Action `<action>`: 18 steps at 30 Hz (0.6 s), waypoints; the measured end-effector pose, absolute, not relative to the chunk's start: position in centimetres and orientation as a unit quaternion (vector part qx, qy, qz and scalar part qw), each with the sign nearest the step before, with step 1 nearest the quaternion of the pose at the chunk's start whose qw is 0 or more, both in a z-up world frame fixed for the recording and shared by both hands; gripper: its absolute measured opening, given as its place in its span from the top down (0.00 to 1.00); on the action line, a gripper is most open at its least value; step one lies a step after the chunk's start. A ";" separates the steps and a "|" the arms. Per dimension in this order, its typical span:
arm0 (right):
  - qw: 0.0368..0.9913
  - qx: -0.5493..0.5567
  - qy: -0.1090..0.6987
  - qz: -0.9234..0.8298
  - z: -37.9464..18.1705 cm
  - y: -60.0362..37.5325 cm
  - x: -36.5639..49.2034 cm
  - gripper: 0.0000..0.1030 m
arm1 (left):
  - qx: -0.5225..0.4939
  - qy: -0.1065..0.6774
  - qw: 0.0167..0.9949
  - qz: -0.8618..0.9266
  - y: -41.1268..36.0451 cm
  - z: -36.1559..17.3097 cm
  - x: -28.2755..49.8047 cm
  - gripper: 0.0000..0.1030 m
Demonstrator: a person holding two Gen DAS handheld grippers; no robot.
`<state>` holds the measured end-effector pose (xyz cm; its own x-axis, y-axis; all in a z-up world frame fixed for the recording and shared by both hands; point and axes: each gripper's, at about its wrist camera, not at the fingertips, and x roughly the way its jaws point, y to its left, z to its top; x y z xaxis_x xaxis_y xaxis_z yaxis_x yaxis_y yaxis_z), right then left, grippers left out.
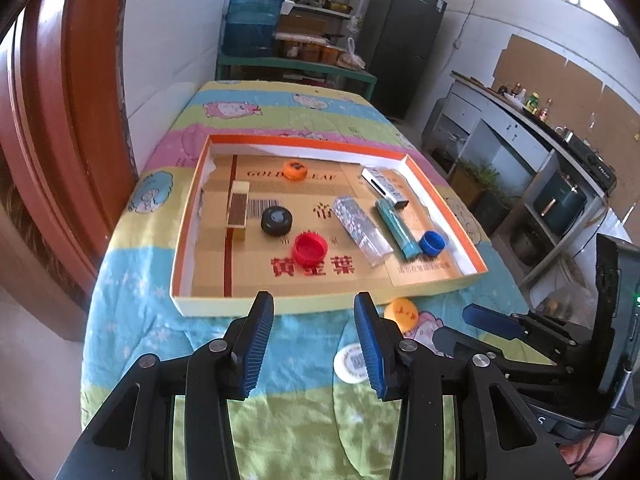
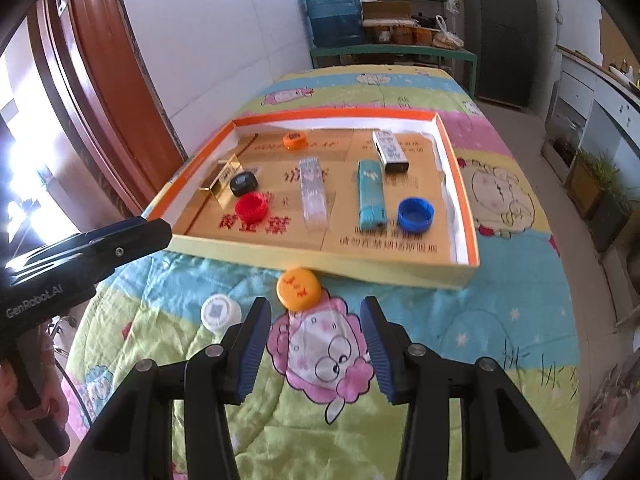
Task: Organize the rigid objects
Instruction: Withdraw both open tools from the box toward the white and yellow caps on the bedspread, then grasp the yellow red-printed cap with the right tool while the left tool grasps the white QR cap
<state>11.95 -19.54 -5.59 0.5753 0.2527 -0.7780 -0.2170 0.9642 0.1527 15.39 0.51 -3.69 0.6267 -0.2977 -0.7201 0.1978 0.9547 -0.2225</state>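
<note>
Orange cap point(image 2: 298, 289) lies before the wide, empty right gripper point(image 2: 316, 344); left gripper point(image 1: 314, 344) likewise.

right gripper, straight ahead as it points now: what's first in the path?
Probably the orange bottle cap on the quilt, just beyond the open right gripper and slightly left of its centreline; behind it, the near wall of the tray. Depth is uncertain.

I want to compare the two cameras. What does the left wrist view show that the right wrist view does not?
Only the left wrist view shows the left hand-held gripper open from behind, and the kitchen counter at right.

Only the right wrist view shows the right hand-held gripper open from behind, just short of the orange cap.

Both show the tray, the red cap, the blue cap, the white cap and the water jug.
</note>
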 end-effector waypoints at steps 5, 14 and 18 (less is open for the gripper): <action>0.882 0.023 0.451 0.132 -6.5 -19.5 11.7 0.55 | -0.057 0.411 0.899 -0.139 0.4 -4.5 14.9 0.58; 0.877 0.012 0.461 0.135 -7.9 -18.2 12.7 0.55 | -0.036 0.422 0.894 -0.146 -0.2 -6.3 13.5 0.58; 0.879 0.005 0.459 0.131 -8.4 -17.5 13.8 0.55 | -0.039 0.426 0.892 -0.148 0.0 -6.7 13.4 0.58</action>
